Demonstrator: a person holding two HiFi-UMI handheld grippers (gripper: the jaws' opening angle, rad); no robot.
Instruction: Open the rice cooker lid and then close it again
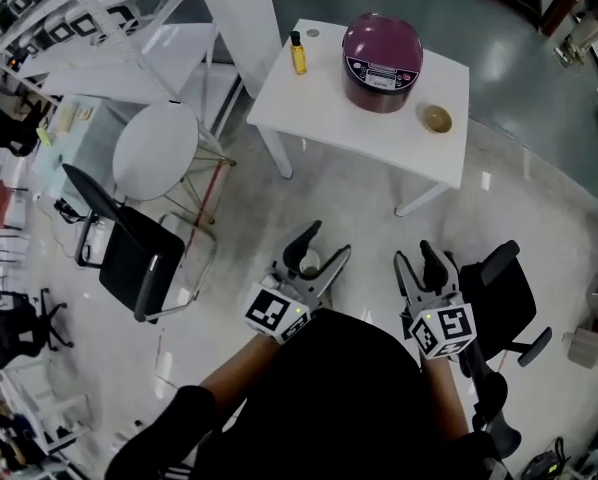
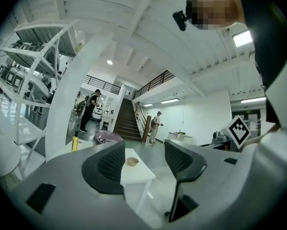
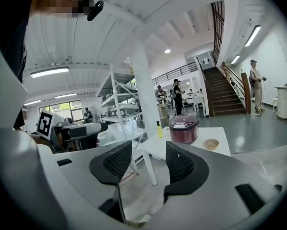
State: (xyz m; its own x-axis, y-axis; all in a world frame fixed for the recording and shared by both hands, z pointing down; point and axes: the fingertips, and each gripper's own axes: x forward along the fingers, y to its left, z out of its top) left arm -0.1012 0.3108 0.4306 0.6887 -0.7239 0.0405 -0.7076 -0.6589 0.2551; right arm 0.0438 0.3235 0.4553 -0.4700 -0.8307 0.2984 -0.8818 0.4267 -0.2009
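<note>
Left claw (image 1: 317,251): jaws apart, moderately wide, nothing between the ribbed pads. In the left gripper view only the far table (image 2: 136,171) edge and floor show through the gap (image 2: 144,159). Right claw (image 1: 419,266): jaws likewise apart and empty. In the right gripper view the gap (image 3: 149,161) frames bare floor and a table leg. Both claws are held close to the person's body, touching nothing and well apart from the work. The task object is a rice cooker (image 1: 382,58), dark maroon and round, standing upright towards the middle-back of the white table (image 1: 319,103) ahead. Its lid (image 1: 384,38) is down, and its control panel (image 1: 379,73) faces the person. A yellow bottle (image 1: 298,53) stands to its left and a small bowl (image 1: 437,118) near its right front; both stand clear of the cooker. Handling estimate: rigid shell, glossy and domed, so probably slippery under the pads. The body is likely heavy enough to stay put, though it may slide on the smooth tabletop if pushed sideways. The lid is presumably hinged at the rear with a release at the front rim, but no latch can be made out from here. Best hold, as judged: one claw at the lid's front edge or release, the other steadying the body low on its side. To close, press down on the crown of the lid. Task not begun: the approach to the table comes first.
</note>
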